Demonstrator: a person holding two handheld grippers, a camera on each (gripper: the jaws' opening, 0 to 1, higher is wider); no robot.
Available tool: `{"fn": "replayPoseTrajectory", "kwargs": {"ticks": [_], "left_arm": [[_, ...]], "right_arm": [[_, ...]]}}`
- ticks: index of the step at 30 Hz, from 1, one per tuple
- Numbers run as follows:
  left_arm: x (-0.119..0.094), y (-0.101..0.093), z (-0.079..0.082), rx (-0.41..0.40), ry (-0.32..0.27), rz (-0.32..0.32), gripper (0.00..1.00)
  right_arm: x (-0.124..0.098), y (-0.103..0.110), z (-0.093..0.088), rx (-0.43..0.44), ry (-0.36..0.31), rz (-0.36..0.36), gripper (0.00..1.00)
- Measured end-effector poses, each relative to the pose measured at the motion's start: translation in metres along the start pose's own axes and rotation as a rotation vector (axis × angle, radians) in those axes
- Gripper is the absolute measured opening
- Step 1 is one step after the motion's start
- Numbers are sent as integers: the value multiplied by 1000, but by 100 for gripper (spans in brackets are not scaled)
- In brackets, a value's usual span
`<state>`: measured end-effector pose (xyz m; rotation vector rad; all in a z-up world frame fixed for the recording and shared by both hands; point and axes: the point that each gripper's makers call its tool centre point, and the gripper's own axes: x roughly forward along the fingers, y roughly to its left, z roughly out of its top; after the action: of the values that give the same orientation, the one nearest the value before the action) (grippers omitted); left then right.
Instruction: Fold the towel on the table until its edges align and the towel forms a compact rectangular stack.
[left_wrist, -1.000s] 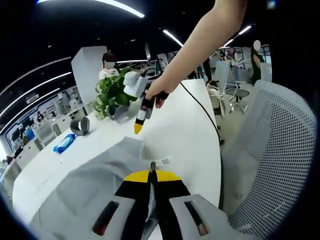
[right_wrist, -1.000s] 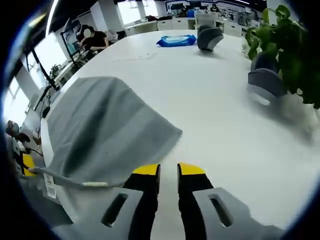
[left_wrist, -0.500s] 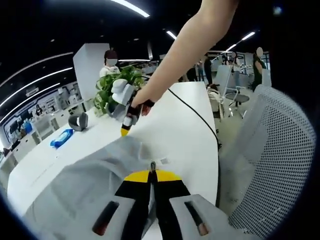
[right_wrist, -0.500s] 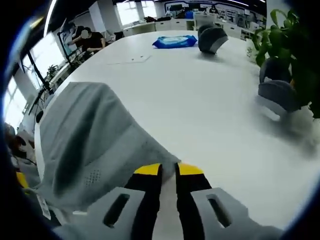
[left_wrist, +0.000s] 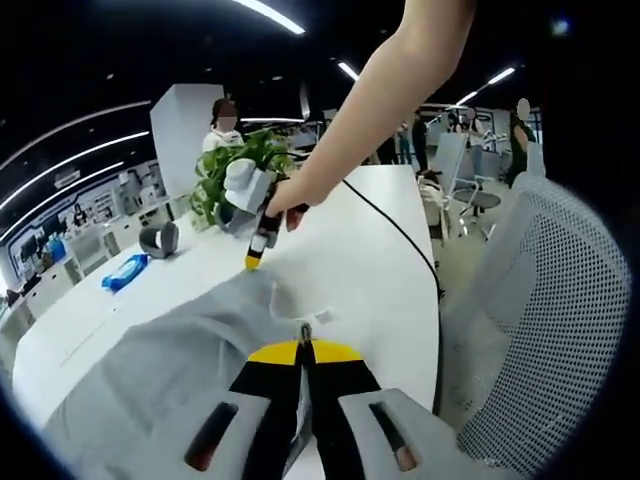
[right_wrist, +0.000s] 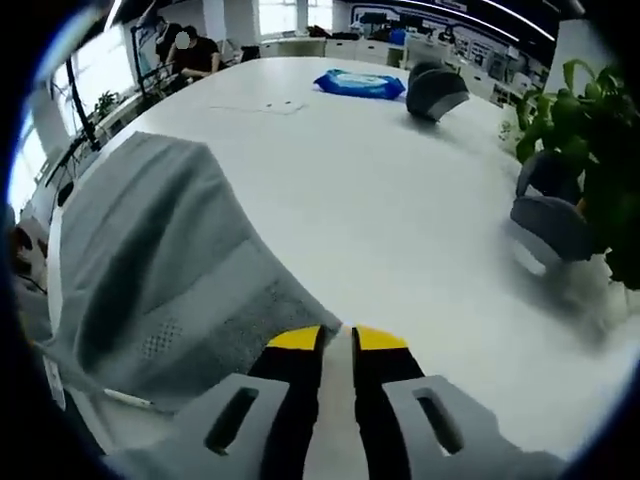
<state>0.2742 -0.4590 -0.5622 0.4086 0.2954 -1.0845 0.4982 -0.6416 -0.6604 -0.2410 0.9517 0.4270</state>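
Tongs on the left are pinched tight on a corner of the grey towel, the little white label just beyond their tips. Over on the right, the other tongs have their yellow tips nearly together at the towel's far corner; from the left gripper view you can see them come down on that corner, but whether cloth is actually caught between them I can't tell. The towel lies spread along the near edge of the white bench, bunched up in the middle.

So, both corners of one short side are in hand, or nearly. To do this well, I'd say make sure the right side truly has fabric, lift both corners level, keep the edge taut between them, and carry it across without dragging towards the potted plant.
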Motion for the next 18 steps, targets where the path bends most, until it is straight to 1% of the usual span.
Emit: {"fn": "replayPoseTrajectory", "kwargs": {"ticks": [1,2,3,6,8,10,12,13,14,15,17,18], "left_arm": [[0,-1,0,0,0,-2,2],[0,-1,0,0,0,-4,2],[1,-3,1,-2,-1,-9,2],[0,-6,3,1,-5,-19,2],[0,-7,3,1,-6,-24,2],[-2,-9,7,-4,-13,-30,2],[-4,-9,14,-29,-37,-34,2],[-5,-10,17,-51,-47,-35,2],[-7,-11,20,-90,-65,-40,2],[-8,-11,22,-107,-71,-44,2],[-9,-12,26,-110,-71,-49,2],[-9,-14,28,-107,-72,-51,2]], "right_arm": [[1,7,0,57,-11,39,3],[1,6,-1,85,-14,34,2],[0,3,-1,56,-14,19,2],[-1,6,-1,48,-20,24,1],[-2,5,-1,68,-25,37,0],[-4,6,0,93,-45,51,0],[-7,6,1,89,-54,56,0],[-10,5,3,77,-64,59,0],[-15,6,6,69,-81,64,0],[-18,6,10,65,-94,76,0],[-27,7,15,58,-113,86,0],[-29,3,22,40,-135,88,0]]}}
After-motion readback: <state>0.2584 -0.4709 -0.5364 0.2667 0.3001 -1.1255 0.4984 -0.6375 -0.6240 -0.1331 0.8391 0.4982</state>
